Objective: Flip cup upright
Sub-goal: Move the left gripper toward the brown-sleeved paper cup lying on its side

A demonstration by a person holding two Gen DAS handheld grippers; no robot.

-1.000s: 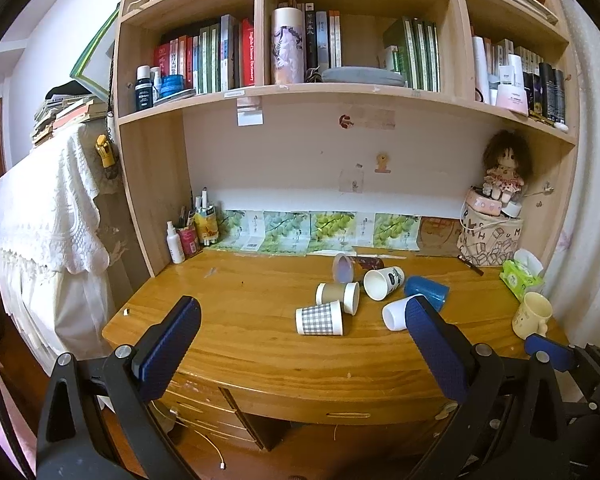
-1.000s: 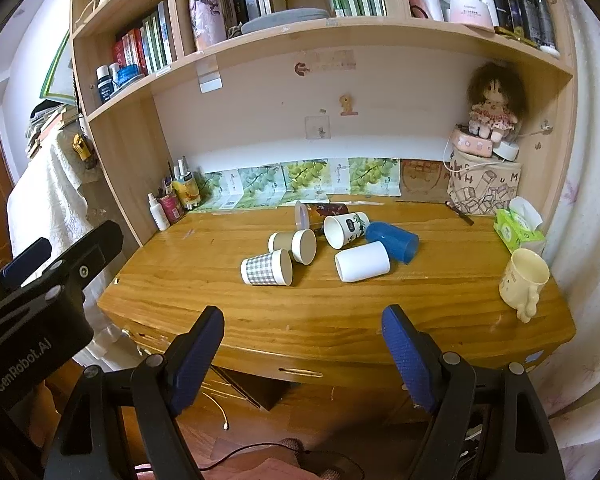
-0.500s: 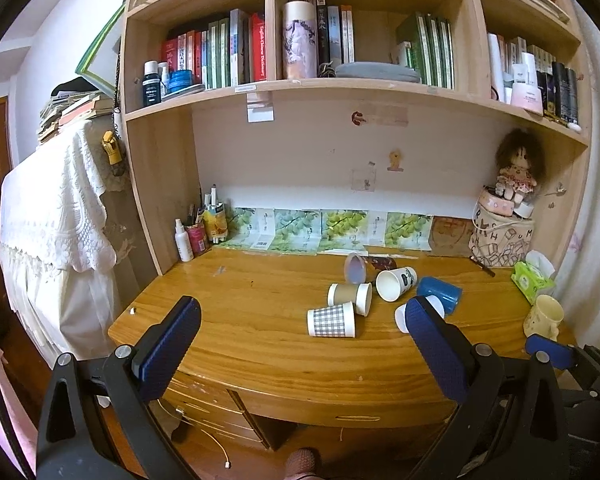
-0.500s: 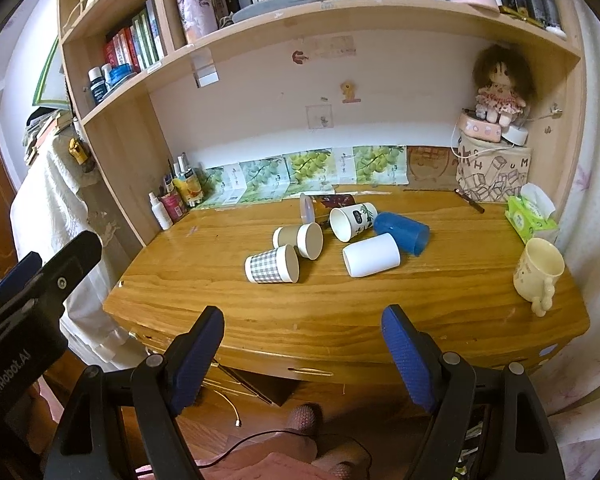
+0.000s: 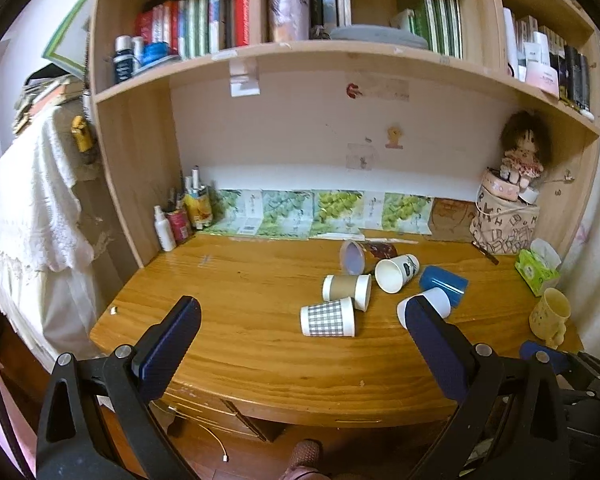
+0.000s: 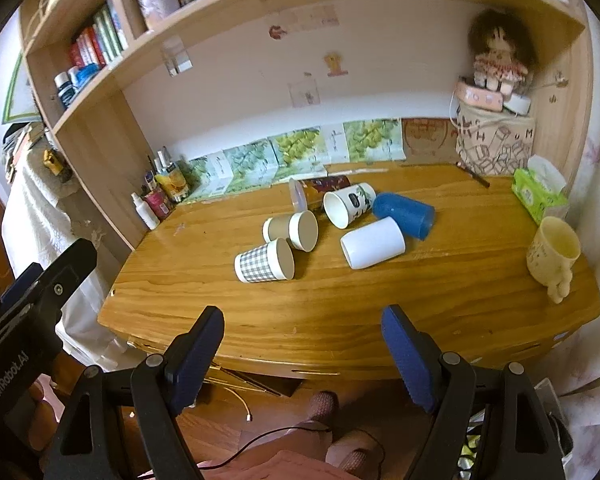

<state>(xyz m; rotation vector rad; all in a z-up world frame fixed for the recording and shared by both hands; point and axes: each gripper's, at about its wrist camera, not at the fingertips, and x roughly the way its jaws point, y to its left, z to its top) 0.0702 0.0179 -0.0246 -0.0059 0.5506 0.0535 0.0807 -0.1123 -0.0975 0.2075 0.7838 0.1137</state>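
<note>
Left gripper [image 5: 300, 320] and right gripper [image 6: 302, 330]: jaws spread wide, holding nothing — both short of the wooden desk [image 6: 420, 304]. On the desk, five cups lie on their sides in a cluster; nearest is the checked paper cup [image 6: 264, 265], just beside the white cup [image 6: 374, 242].

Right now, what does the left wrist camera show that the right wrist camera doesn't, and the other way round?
Only the left wrist view shows the upper shelf's full row of books and the grey plate. Only the right wrist view shows the white cup whole, unblocked by a finger, plus the left gripper's body. Both show the checkered cup, blue cup and upright yellow mug.
</note>
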